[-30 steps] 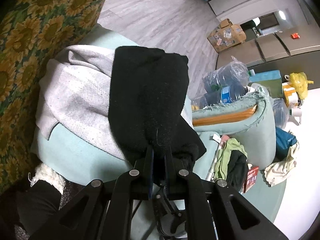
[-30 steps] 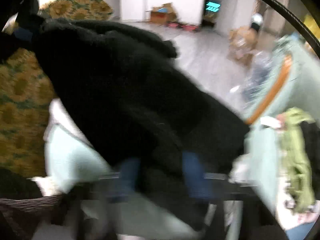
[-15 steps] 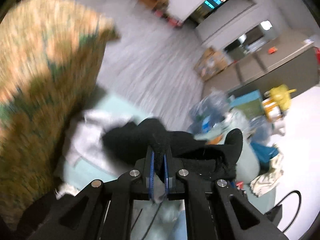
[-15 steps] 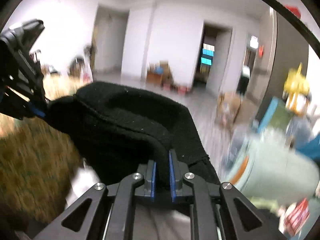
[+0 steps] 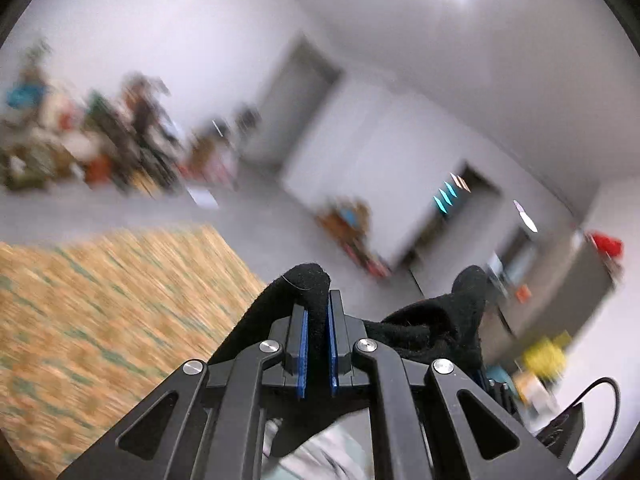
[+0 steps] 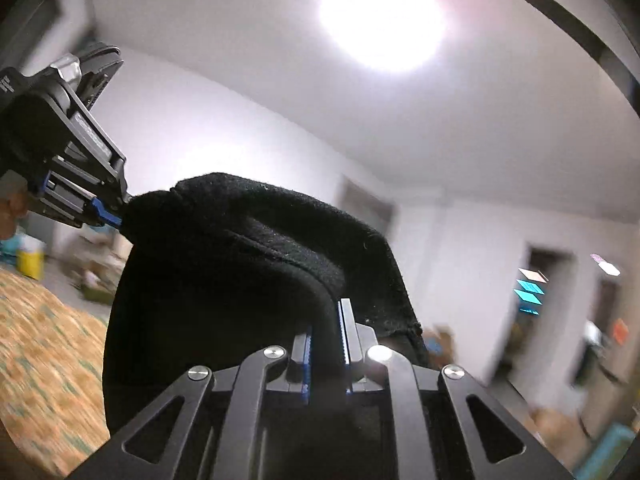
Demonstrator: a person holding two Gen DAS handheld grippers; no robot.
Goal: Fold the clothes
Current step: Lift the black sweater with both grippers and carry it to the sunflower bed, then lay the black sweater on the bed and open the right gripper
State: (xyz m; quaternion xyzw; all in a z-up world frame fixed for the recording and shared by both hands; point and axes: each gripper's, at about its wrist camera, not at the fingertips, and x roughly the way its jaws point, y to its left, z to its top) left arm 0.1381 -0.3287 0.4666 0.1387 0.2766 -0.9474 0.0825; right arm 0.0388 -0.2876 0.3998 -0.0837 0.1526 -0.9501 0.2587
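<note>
Garment [image 6: 224,280] now lifted clear, airborne.

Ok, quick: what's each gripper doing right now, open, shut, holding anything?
Left gripper: shut on the black garment.
Right gripper: shut on the same black garment.
</note>
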